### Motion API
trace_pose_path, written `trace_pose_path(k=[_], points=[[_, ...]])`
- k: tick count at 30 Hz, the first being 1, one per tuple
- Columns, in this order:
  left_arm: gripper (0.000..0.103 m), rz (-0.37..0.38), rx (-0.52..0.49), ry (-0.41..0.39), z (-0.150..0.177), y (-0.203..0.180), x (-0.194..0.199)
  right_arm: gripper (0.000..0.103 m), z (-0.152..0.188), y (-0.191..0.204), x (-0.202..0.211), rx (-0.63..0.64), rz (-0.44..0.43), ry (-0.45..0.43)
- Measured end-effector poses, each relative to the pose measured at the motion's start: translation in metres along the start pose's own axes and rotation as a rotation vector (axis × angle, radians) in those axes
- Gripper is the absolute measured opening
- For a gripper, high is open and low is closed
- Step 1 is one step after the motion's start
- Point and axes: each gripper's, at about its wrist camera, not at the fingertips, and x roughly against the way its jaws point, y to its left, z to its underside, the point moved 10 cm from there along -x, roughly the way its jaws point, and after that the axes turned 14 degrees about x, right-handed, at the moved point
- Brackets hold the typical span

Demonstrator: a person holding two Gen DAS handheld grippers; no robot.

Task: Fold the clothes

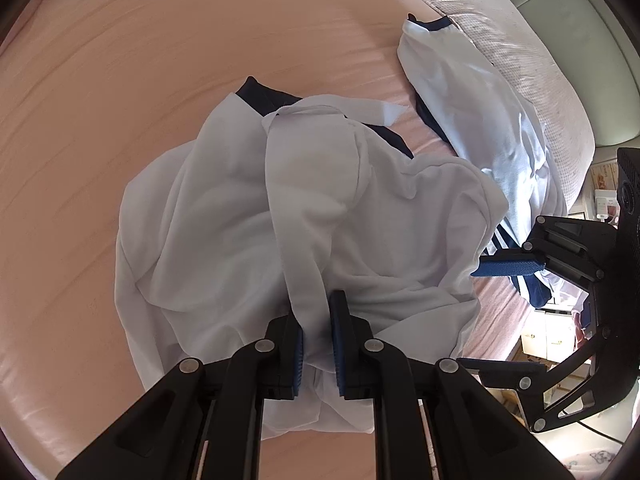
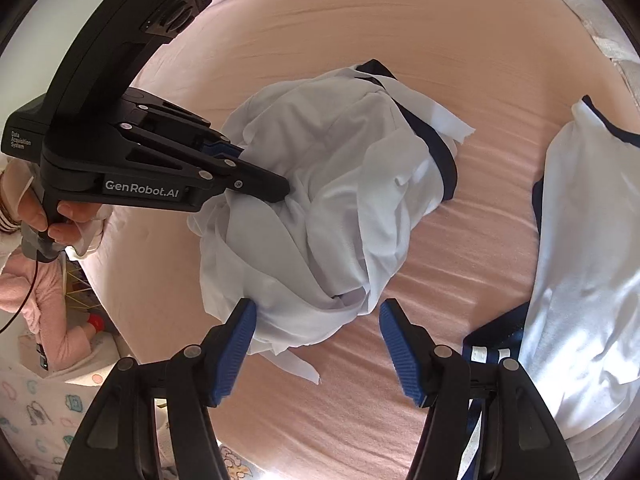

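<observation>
Left gripper (image 1: 316,340) has its jaws pinched tight on a fold of the white shirt (image 1: 280,208), which sits crumpled in the middle of the bed (image 1: 100,100). Right gripper (image 2: 316,344) hangs over the shirt's near edge with jaws wide apart and nothing held; one pad looks like it brushes the cloth.

Risk, as I see it: the shirt is bunched up, so lifting from that single pinch could drag the whole wad instead of spreading it, and the right could grab two layers at once. Thin fabric might also slip out.

Count: two garments, the crumpled shirt and a second garment (image 2: 580,260) beside it toward the pillow (image 1: 520,68). Two grippers. One bed.
</observation>
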Motion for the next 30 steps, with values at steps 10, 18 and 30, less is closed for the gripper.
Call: trace_pose_path(k=[10,18,30], points=[[0.011,0.01,0.023,0.005,0.002,0.012,-0.001,0.063,-0.008,-0.001,-0.015,0.043,0.037,0.006],[0.01,0.03,0.014,-0.026,0.003,0.013,0.006,0.025,-0.021,0.002,-0.012,0.104,0.019,0.017],[0.01,0.077,0.121,-0.118,-0.003,0.038,0.047,0.015,-0.073,-0.015,0.017,0.113,0.111,-0.078]])
